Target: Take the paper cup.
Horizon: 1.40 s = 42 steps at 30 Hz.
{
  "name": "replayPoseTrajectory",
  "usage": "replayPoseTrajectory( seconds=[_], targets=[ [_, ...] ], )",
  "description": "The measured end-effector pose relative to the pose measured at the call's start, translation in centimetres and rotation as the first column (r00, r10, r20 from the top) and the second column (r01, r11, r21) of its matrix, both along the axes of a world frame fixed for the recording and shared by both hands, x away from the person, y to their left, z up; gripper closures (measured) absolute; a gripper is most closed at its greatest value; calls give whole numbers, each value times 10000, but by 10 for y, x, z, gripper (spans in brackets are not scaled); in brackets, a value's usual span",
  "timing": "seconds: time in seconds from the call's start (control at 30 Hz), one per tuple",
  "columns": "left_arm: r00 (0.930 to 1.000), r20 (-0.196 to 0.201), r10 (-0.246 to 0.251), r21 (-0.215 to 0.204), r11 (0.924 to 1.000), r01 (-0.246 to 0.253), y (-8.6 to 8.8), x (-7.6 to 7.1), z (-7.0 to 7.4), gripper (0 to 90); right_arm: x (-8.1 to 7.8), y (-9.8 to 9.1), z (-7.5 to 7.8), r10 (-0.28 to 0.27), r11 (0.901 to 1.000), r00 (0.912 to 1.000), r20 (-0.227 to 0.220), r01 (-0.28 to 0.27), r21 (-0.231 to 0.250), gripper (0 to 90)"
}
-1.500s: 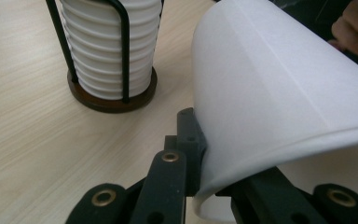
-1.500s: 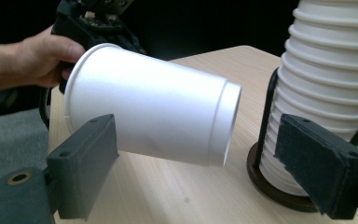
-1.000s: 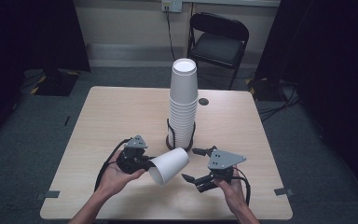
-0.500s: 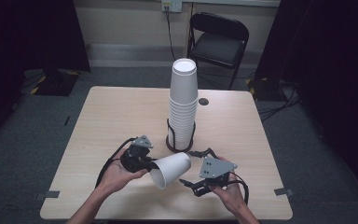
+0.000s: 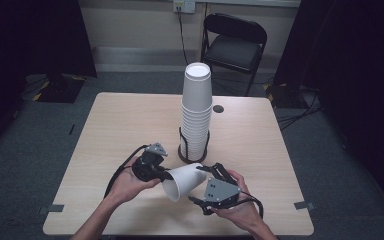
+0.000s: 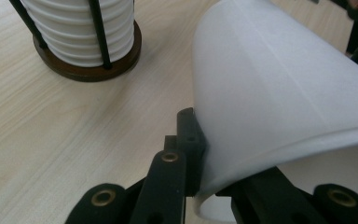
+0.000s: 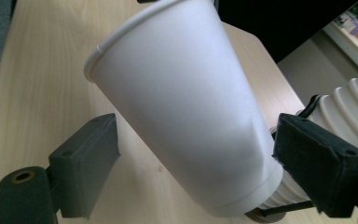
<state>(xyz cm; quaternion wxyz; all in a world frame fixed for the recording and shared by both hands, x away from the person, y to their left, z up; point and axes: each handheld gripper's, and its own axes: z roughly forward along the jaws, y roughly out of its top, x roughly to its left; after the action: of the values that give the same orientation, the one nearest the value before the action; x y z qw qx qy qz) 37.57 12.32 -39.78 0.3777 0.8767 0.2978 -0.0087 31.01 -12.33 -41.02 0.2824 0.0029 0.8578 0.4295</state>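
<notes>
A light wooden counter carries a tall stack of white paper cups, standing upright in a black wire holder on a round dark base near the counter's middle. Just beyond the stack, toward 1 o'clock from it, a small dark round spot lies on the counter top.

At 6 o'clock from the stack, near the counter's front edge, a single white paper cup is held tipped on its side between the two grippers, its open mouth toward 7 o'clock and its closed bottom toward 1 o'clock. The left gripper, held in the person's left hand, has its jaws closed on the cup's rim: in the left gripper view one jaw presses the outside of the wall while the other sits inside the mouth. The holder's base shows at 11 o'clock in that view.

The right gripper, held in the right hand, has its jaws spread wide. In the right gripper view they stand on either side of the cup; the jaw at 3 o'clock is at the cup's bottom edge, the one at 9 o'clock stands clear of the wall. The ribbed stack shows behind it.

A black folding chair stands on the grey floor beyond the counter at 12 o'clock.
</notes>
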Motion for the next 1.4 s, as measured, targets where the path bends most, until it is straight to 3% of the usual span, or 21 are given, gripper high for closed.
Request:
replayPoseTrajectory(
  seconds=[0.1,0.37,0.67,1.07,1.23,1.4],
  targets=[
    [9996,19,-271,374,9989,270,-1,0,2,857,-3,4,0,-94,9996,9993,351,103,-258,140],
    [9985,-250,-479,692,9964,496,-5,-1,2,858,-10,15,-7,-132,9954,9937,1114,236,-926,157],
    [9946,-662,-795,997,9913,859,-7,2,5,858,-15,31,-13,87,9904,9898,1421,111,-1380,122],
    [9906,-1222,-615,596,9958,692,-11,1,3,859,-15,43,-19,-98,9873,9846,1746,372,-1541,79],
    [9905,-1196,-679,621,9952,757,-15,0,0,859,-15,47,-21,-58,9834,9877,1560,339,-1781,81],
    [9901,-1204,-716,553,9954,787,-19,-2,-1,860,-15,51,-22,110,9800,9853,1703,232,-1976,80]
  ],
)
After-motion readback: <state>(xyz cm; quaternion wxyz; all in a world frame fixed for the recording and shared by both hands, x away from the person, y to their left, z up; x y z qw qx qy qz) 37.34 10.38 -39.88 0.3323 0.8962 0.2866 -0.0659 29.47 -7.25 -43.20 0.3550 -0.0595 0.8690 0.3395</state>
